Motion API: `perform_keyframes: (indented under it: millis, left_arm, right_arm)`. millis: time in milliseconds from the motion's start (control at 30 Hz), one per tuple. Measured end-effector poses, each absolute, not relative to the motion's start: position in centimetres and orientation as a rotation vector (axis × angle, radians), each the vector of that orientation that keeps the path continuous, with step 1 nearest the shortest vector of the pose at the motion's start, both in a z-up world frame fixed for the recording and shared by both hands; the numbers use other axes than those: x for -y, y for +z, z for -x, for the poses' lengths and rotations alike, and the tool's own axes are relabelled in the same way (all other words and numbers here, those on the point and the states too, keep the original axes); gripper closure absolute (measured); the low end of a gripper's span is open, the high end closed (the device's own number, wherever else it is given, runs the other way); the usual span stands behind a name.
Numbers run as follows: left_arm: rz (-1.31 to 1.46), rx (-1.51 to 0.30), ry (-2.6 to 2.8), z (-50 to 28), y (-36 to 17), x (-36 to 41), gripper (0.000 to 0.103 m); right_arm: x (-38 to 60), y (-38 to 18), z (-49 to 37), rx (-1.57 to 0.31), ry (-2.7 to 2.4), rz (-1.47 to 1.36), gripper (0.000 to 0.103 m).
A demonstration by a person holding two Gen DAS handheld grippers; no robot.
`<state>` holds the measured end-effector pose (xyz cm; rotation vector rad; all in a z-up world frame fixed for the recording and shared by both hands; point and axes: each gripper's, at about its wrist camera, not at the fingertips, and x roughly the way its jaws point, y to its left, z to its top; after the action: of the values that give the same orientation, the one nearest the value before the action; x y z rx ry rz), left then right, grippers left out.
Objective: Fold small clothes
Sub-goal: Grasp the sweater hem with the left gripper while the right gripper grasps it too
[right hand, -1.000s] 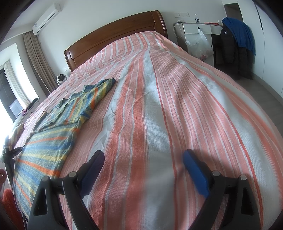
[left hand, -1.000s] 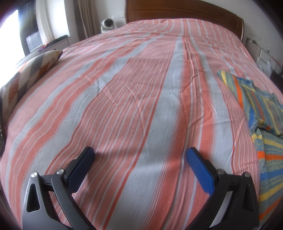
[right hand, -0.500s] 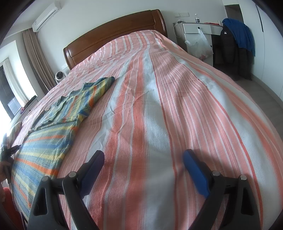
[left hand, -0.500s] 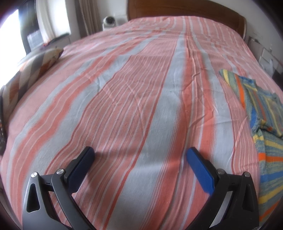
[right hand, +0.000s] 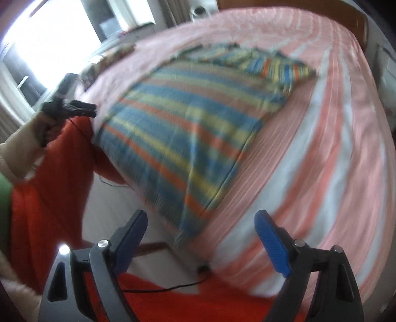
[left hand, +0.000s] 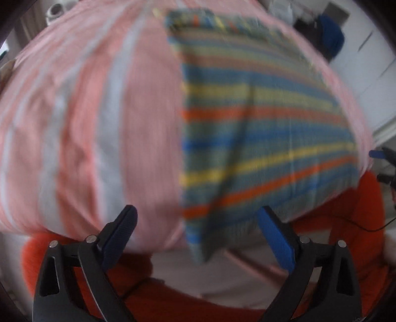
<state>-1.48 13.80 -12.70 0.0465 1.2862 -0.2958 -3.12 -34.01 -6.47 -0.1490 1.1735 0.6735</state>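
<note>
A striped garment in blue, yellow and orange (left hand: 259, 128) lies flat on the bed, its lower hem hanging over the near edge. It also shows in the right wrist view (right hand: 188, 128), with a crumpled sleeve at the far end. My left gripper (left hand: 198, 225) is open and empty, just off the bed edge by the garment's lower left corner. My right gripper (right hand: 200, 230) is open and empty, by the garment's lower right corner. Both views are blurred by motion. The left gripper also shows in the right wrist view (right hand: 74, 109), far left.
The bed (left hand: 86, 123) has a pink and white striped cover. The person's orange clothing (right hand: 44, 198) fills the space below the bed edge. A wooden headboard (right hand: 321, 10) is at the far end. A window (right hand: 49, 42) and a pillow lie at the left.
Both grippers have swung inward and pulled back to the near bed edge. The garment now sits in front of each, where before it lay off to the side. Jaws stay open.
</note>
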Motion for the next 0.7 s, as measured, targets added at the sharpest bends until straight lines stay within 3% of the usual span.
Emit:
perform_keyframes:
  millis: [67,167,233,267,300,333,500,700]
  left_arm:
    - [-0.091,-1.317,-0.25,1.6,-14.0,-12.8,0.023]
    - [-0.097,-1.316,-0.233,2.3,-14.3,-12.5,0.024]
    - [-0.085,-1.329,-0.24,2.5,-14.4,-12.6,0.036]
    - [-0.071,-1.339,-0.246,2.6,-14.5,-12.7,0.056]
    - [-0.047,-1.361,-0.263,2.7,-14.6,-12.9,0.088]
    - [-0.011,-1.387,-0.289,2.8,-14.9,-13.2,0.099]
    - [0.179,-1.364,-0.402,3.6,-12.8,-15.4,0.1]
    - [0.502,-1.117,-0.521,-3.7,-5.3,-18.6,0.1]
  right_arm:
    - [34.1,-9.2,3.4,-1.245,0.62,0.015,0.031]
    - [34.8,-12.6,3.5,-1.329,0.555,-0.167,0.041]
    - [34.3,-13.4,3.7,-1.315,0.546,-0.197,0.052]
    - [34.2,-13.7,3.6,-1.307,0.545,-0.224,0.061]
    - [34.0,-13.9,3.5,-1.308,0.541,-0.245,0.094]
    - [33.8,-14.1,3.4,-1.31,0.533,-0.257,0.097]
    - [34.4,-12.0,3.6,-1.293,0.601,-0.339,0.097]
    - [37.8,-7.3,-0.5,-1.08,0.607,-0.575,0.097]
